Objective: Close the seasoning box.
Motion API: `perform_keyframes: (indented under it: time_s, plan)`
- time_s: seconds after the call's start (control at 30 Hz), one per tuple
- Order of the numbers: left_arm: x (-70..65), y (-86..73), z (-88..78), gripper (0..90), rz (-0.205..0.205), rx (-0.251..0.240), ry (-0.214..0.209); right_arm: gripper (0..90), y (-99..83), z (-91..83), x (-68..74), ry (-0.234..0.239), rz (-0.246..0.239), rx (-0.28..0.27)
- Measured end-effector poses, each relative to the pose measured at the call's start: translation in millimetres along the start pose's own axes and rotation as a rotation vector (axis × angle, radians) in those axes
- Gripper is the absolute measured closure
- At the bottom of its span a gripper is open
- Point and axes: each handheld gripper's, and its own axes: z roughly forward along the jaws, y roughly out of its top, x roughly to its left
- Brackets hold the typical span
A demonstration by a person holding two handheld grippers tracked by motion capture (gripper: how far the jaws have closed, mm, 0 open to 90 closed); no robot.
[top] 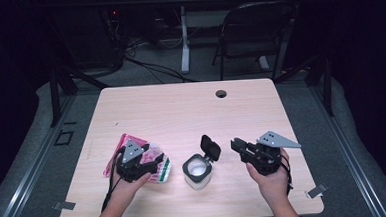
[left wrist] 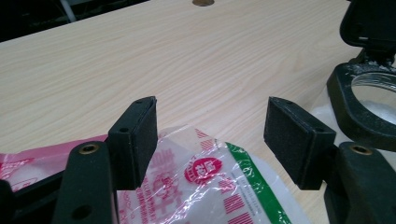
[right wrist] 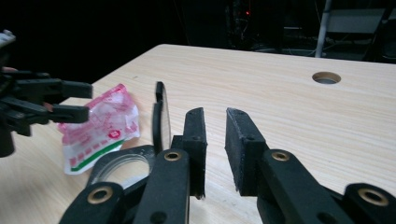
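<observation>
I am looking at a table point(top: 181, 109) of pale wood-grain laminate, smooth and matt. The bag point(left wrist: 219, 186) is showing as thin, glossy, crinkled clear plastic printed in pink, red and green. The container point(top: 198, 172) is looking like translucent plastic with a black plastic rim and a hinged lid point(top: 210, 146). My left gripper's point(left wrist: 210, 135) pads are appearing matt, rough black, like foam rubber.
</observation>
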Motion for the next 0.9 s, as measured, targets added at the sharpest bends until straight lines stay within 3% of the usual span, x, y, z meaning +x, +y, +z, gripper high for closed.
perform_keyframes:
  time_s: [0.07,0.63,0.77,0.9]
  plan:
    - [1.1,-1.6,-1.5,35.0,-0.003,0.003,0.009,78.1,-1.7,3.2,-2.8,-0.021,-0.011,0.009]
    - [16.8,-14.1,-27.4,35.4,-0.051,-0.012,0.092,75.6,-7.1,37.5,-22.7,-0.032,0.02,0.076]
    - [20.5,-16.7,-31.6,36.0,-0.062,-0.016,0.107,82.7,-8.4,44.2,-24.8,-0.04,0.026,0.098]
    - [23.0,-17.7,-35.9,36.5,-0.069,-0.019,0.116,86.7,-8.9,48.6,-25.8,-0.016,0.037,0.106]
